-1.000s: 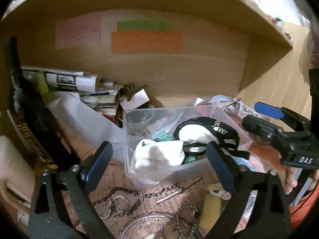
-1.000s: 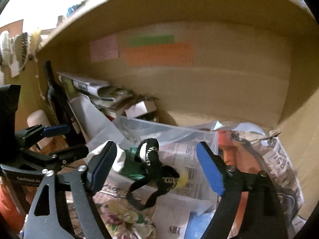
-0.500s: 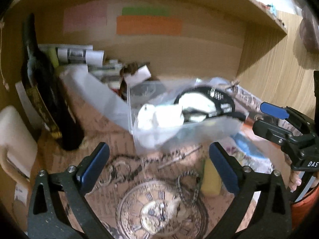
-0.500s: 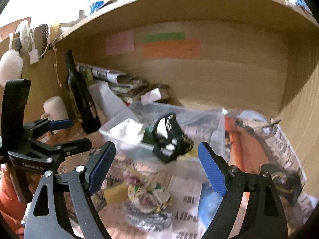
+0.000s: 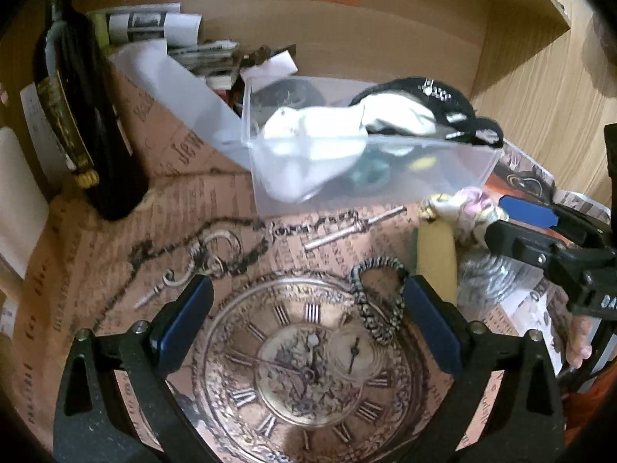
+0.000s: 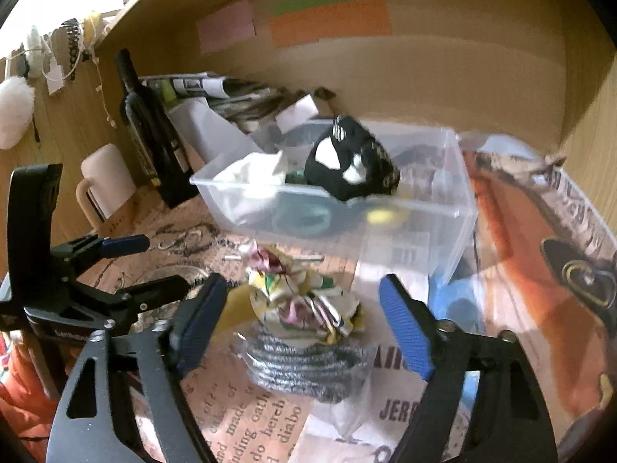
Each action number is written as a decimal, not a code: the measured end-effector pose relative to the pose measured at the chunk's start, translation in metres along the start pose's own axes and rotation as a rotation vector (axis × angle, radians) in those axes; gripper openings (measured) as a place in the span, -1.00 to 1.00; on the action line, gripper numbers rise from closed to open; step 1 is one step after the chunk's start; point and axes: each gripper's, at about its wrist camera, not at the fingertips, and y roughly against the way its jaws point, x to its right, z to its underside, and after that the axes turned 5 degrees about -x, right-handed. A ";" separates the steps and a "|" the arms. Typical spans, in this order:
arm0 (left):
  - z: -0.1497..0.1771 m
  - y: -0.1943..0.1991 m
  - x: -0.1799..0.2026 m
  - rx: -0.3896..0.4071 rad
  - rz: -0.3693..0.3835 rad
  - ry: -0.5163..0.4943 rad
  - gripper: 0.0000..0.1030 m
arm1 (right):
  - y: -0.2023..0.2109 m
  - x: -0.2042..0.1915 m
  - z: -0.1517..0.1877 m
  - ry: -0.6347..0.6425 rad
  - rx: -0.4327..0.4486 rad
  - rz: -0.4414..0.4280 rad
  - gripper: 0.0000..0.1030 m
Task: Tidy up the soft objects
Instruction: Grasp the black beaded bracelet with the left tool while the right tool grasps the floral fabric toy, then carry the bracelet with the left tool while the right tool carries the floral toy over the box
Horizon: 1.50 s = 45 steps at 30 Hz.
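A clear plastic bin (image 5: 455, 181) (image 6: 443, 223) on the desk holds a white cloth (image 5: 312, 146) (image 6: 256, 171), a black-and-white padded item (image 5: 432, 104) (image 6: 349, 166) and green and yellow pieces. In front of it lie a crumpled floral cloth (image 6: 304, 293) (image 5: 470, 208), a grey knitted piece in a plastic bag (image 6: 304, 366), a yellow sponge (image 5: 434, 254) and a braided black-and-white loop (image 5: 380, 301). My left gripper (image 5: 308, 324) is open and empty above the clock print. My right gripper (image 6: 302, 324) is open and empty, its jaws either side of the floral cloth.
A dark wine bottle (image 5: 85, 115) (image 6: 150, 142) stands at the left, with a white mug (image 6: 104, 185) beside it. Newspapers and papers (image 5: 162, 31) pile up at the back wall. A blue object (image 6: 455, 301) lies right of the bin. A shelf hangs overhead.
Both grippers have pulled back and risen from the bin, so more of the desk in front shows. Both stay open and empty.
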 end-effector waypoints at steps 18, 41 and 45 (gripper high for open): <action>0.006 -0.018 0.008 -0.063 0.092 -0.023 -0.85 | 0.007 0.016 0.001 -0.084 0.034 -0.036 -0.73; -0.064 0.056 0.016 0.230 0.097 -0.061 -0.89 | 0.079 0.022 -0.041 -0.065 0.329 0.007 -0.73; -0.082 0.051 0.018 0.249 0.099 -0.077 -0.89 | 0.082 0.028 -0.051 -0.068 0.366 0.021 -0.73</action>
